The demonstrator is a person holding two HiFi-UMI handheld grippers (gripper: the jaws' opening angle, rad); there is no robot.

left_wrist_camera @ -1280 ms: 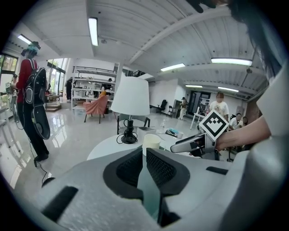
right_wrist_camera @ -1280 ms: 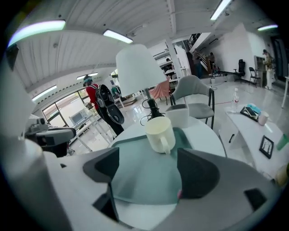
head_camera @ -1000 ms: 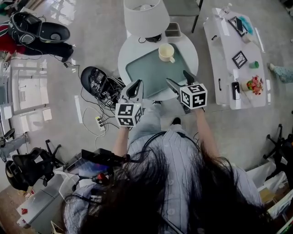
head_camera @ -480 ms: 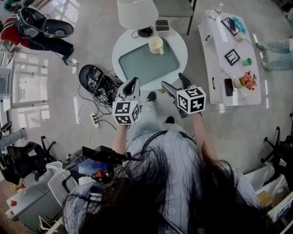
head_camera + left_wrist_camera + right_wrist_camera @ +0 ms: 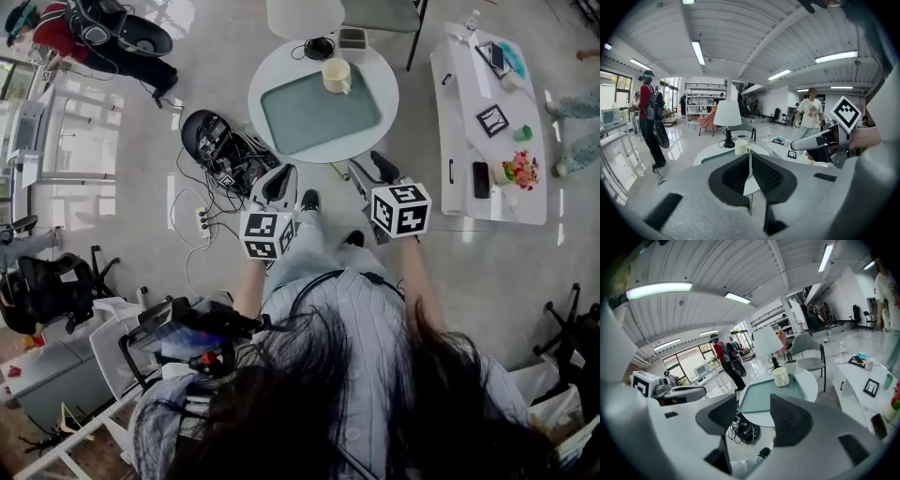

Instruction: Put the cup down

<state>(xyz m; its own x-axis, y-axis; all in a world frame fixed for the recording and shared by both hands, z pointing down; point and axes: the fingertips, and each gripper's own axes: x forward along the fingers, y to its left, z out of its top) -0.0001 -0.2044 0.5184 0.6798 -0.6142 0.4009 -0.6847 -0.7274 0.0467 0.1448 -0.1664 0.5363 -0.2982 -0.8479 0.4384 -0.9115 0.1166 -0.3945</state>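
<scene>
**Bare tray in front, crowded far rim**

We find the green tray point(image 5: 314, 117) bare across nearly its whole face; only the cup point(image 5: 336, 75) stands at its far corner. Behind it, the lamp point(image 5: 305, 14), a coiled black cable point(image 5: 321, 47) and a small grey box point(image 5: 353, 39) crowd the far rim of the round table point(image 5: 386, 89). Black gear with tangled cables point(image 5: 216, 141) lies on the floor by its left side. To the right, open floor separates it from the long white side table point(image 5: 464, 94).

Pale striped shirt point(image 5: 359, 314), dark hair point(image 5: 309, 408)
</scene>
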